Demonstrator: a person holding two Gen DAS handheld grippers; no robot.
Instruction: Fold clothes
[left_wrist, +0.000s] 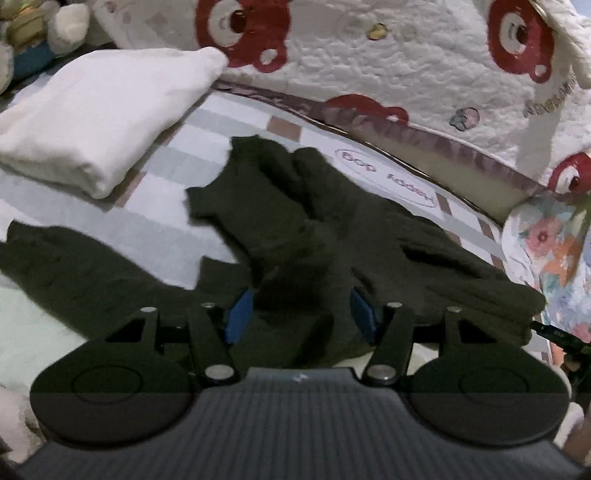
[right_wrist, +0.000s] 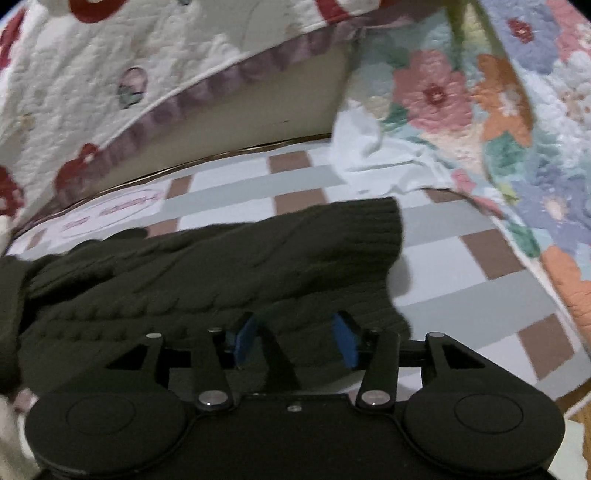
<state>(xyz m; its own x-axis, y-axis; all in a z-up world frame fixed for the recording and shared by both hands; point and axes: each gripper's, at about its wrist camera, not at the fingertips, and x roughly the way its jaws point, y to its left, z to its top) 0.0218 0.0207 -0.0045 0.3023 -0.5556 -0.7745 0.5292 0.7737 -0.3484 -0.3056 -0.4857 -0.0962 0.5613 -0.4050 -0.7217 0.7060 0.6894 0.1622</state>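
- Left claw (left_wrist: 301, 314), parted, ungripping, over the sweater (left_wrist: 332, 240).
- Right claw (right_wrist: 293, 338), parted, at its hem.
- Bare bed (right_wrist: 461, 288) rightward.

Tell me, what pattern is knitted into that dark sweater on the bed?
Cable braids on the dark olive-green knitted sweater, clearest in the right wrist view.
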